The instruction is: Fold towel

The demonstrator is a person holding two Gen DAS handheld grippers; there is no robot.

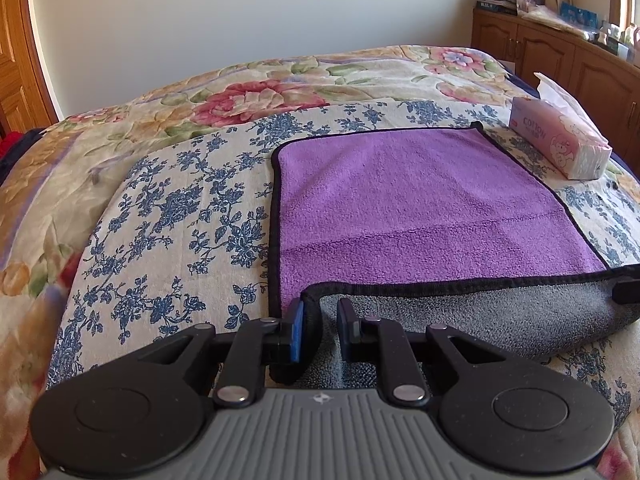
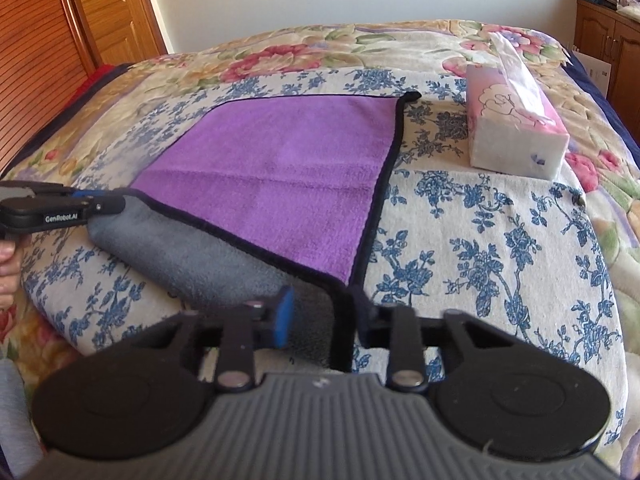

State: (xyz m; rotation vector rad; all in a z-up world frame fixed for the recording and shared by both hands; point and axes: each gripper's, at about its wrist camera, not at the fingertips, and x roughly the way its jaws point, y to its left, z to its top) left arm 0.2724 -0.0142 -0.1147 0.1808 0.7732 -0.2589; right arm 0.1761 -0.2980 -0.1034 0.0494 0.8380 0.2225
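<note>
Towel, purple plush microfibre with black piped edge and grey underside point(image 1: 416, 200), lies flat on the blue-floral cream blanket point(image 1: 168, 216) over the bed, near edge turned up showing grey. Soft, light, limp; likely drapes and sags between grips, so best held at the near corners on the piping. Left gripper point(image 1: 320, 320) straddles the near-left corner, jaws apart a little, whether it pinches unclear. Right gripper point(image 2: 320, 312) likewise at the near-right corner point(image 2: 340, 292), grip unclear. Pink tissue box point(image 2: 516, 120) sits just beside the towel's right
</note>
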